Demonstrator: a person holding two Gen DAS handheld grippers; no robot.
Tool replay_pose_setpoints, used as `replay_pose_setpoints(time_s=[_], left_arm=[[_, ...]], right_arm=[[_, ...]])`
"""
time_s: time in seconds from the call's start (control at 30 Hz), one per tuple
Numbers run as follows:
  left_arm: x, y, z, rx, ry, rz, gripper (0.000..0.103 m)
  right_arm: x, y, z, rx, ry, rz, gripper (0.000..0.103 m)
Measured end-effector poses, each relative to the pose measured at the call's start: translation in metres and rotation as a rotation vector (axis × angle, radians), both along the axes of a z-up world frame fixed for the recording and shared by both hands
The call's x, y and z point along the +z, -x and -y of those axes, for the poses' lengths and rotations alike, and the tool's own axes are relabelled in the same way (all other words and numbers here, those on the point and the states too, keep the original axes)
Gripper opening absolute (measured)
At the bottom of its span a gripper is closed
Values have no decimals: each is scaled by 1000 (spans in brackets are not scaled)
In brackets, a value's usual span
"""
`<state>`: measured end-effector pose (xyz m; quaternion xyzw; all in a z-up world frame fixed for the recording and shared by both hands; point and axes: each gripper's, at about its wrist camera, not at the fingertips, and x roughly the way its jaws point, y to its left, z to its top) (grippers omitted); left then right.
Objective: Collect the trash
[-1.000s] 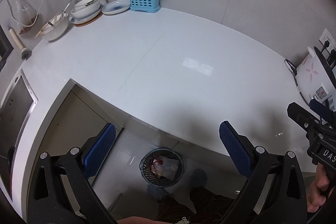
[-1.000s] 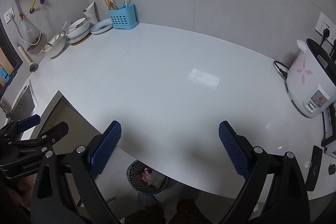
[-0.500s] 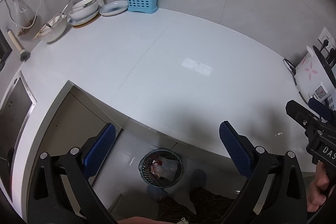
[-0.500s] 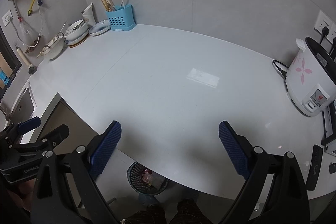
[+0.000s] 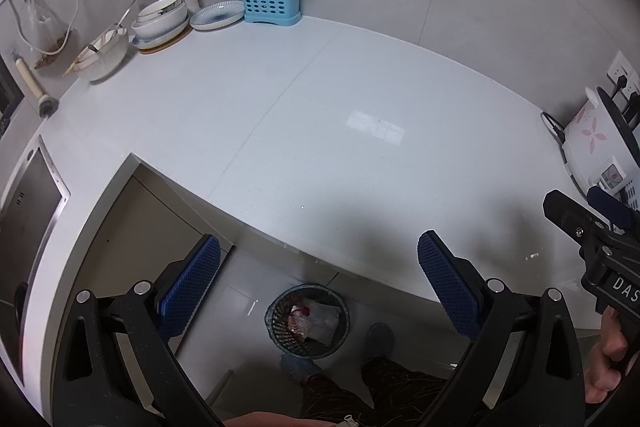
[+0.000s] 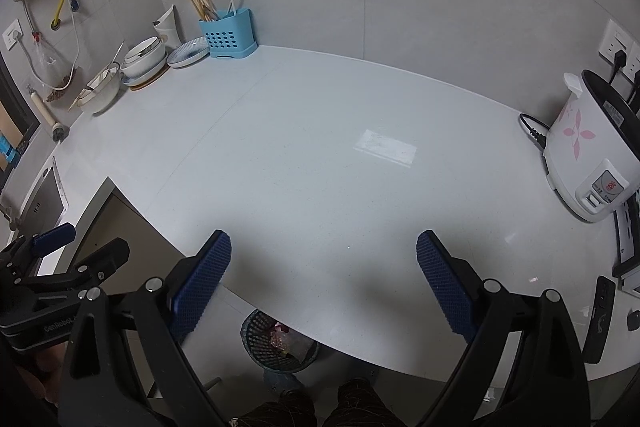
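A dark mesh waste basket stands on the floor below the counter's front edge, with crumpled wrappers and plastic inside. It also shows in the right wrist view, partly hidden by the counter. My left gripper is open and empty, held above the basket at the counter's edge. My right gripper is open and empty over the white countertop. Each gripper shows at the edge of the other's view.
A blue utensil holder, stacked bowls and a plate stand at the back left. A white rice cooker is plugged in at the right. A steel sink is at the left. The person's legs stand beside the basket.
Both grippers have risen and drawn back slightly, so the counter looks a little farther. Both stay open and empty.
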<state>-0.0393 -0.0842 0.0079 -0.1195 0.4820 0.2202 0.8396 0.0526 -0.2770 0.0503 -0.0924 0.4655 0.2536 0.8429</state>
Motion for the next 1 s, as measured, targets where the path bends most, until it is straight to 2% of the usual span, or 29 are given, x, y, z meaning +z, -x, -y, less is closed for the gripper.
replay_pose_setpoints(time_s=[1.0], left_arm=[[1, -2, 0, 0, 9, 2, 97]], right_arm=[[-1, 1, -2, 6, 3, -4, 90]])
